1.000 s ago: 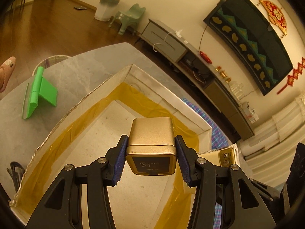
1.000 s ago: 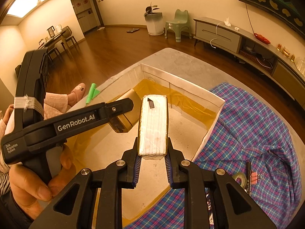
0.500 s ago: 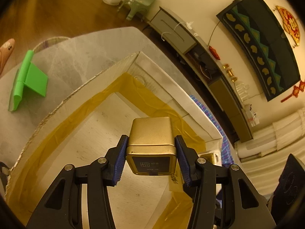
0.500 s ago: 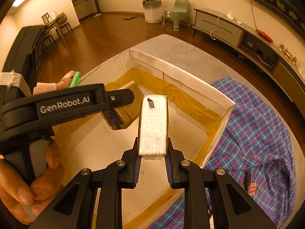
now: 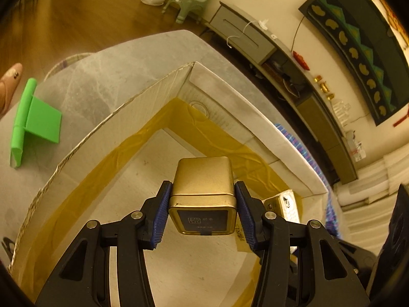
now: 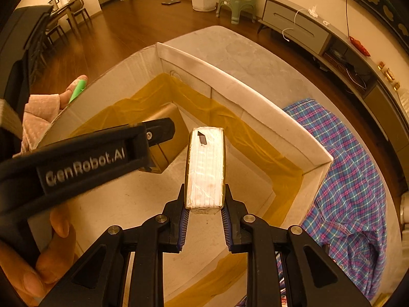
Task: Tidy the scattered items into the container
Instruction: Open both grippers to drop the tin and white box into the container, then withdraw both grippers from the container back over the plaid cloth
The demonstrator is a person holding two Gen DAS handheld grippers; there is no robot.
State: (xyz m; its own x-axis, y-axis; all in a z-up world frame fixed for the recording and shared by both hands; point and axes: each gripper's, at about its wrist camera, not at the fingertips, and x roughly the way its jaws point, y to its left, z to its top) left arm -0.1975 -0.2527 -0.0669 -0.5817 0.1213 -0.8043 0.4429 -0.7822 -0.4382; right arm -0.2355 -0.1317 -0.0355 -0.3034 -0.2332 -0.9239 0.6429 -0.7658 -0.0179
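My left gripper [image 5: 202, 183] is shut on a square gold tin [image 5: 202, 217], its blue pads pressed against the tin's two sides, low over the floor of the open cardboard box [image 5: 242, 107]. In the right wrist view, one finger [image 6: 153, 135] of that gripper shows from the side with the tin [image 6: 158, 163] beneath it. My right gripper [image 6: 205, 188] holds a long white wrapped packet [image 6: 205, 158] by its near end, inside the same box [image 6: 230, 81] near its right wall. Its jaws are opening, though the pads still touch the packet.
A green plastic stand [image 5: 33, 125] lies on the grey marble table [image 5: 127, 64] left of the box. A blue plaid cloth [image 6: 345, 166] covers the table to the right. A person's hand [image 6: 51, 255] grips the left tool, and a slippered foot [image 5: 10, 84] shows beyond the table.
Both grippers have sunk forward and down into the box with their loads. The box walls now fill more of each view, and the two tools are closer together.
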